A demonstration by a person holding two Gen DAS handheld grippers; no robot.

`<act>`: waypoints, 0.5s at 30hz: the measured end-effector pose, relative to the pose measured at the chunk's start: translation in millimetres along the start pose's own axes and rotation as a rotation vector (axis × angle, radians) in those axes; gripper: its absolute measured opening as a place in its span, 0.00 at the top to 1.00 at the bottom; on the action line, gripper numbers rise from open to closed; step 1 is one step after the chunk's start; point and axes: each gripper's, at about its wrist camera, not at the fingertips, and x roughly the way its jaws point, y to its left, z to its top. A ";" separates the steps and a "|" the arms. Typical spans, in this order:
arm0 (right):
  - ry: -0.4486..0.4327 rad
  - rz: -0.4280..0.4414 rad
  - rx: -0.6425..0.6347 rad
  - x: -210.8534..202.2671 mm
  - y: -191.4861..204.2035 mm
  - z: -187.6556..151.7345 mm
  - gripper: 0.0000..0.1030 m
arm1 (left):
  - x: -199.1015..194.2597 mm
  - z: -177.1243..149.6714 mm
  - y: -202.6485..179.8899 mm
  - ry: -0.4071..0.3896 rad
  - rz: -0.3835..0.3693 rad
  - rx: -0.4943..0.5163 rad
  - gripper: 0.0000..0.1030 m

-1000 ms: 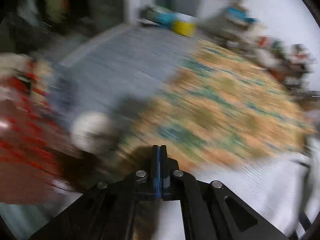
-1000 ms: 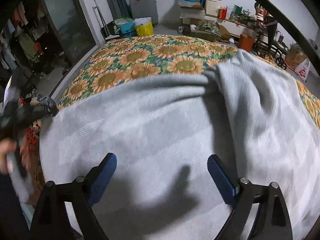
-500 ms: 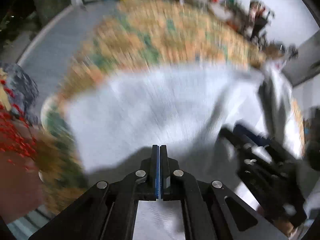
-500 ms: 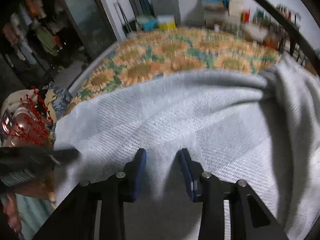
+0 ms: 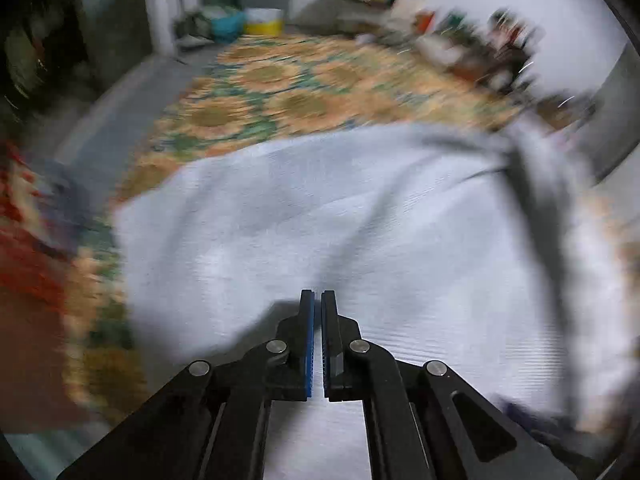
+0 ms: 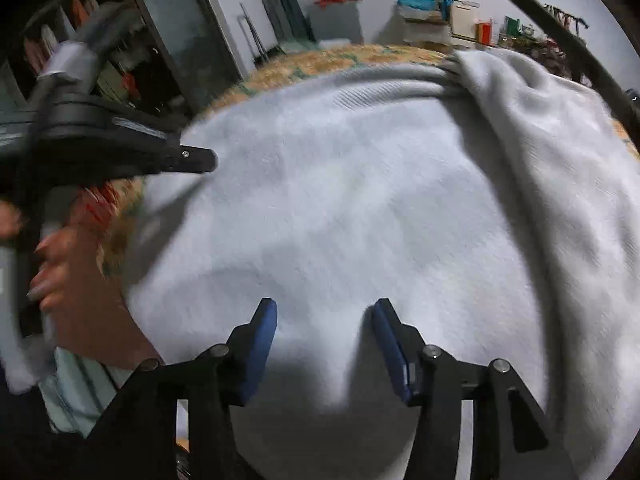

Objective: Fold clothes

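Left tongs (image 5: 317,312), pads nearly together with only a thin slit and nothing held between them, point down over a pale grey knitted garment (image 5: 360,220). Right tongs (image 6: 324,320) stand about half apart, jaws opening, with a low hump of the garment (image 6: 340,200) rising between the blue pads but not pinched by them.

The garment lies spread on a bed whose sunflower-print cover (image 5: 280,92) shows beyond its far edge; one sleeve or side is thrown back along the right in a thick fold (image 6: 540,120).

Only the right wrist view shows the left tongs from outside (image 6: 120,148), at the garment's left edge, with the person's hand (image 6: 52,264) wrapped around the handle below. Only the left wrist view shows a red patterned cloth (image 5: 24,264) at far left and a yellow tub (image 5: 264,24) on the floor beyond the bed; this view is heavily blurred.

Against the frames one second earlier, the left view has swung from the bare cover onto the garment, its tongs closed as before. The right tongs, then wide, narrowed onto a ridge of fabric half a second ago and now part again.

Count: two tongs, one garment, one bed cover, one visible hand.
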 end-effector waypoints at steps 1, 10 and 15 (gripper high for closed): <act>0.007 0.019 0.029 -8.5 -7.4 -4.9 0.47 | 7.3 -2.3 -2.7 -0.018 0.051 -0.024 0.94; -0.266 -0.196 0.329 -130.1 -125.9 -44.7 0.12 | -42.1 -39.9 -58.3 -0.036 -0.303 -0.087 0.94; -0.196 -0.129 0.400 -132.6 -149.2 -80.6 0.12 | -46.8 -68.0 -94.1 0.027 -0.498 -0.079 0.94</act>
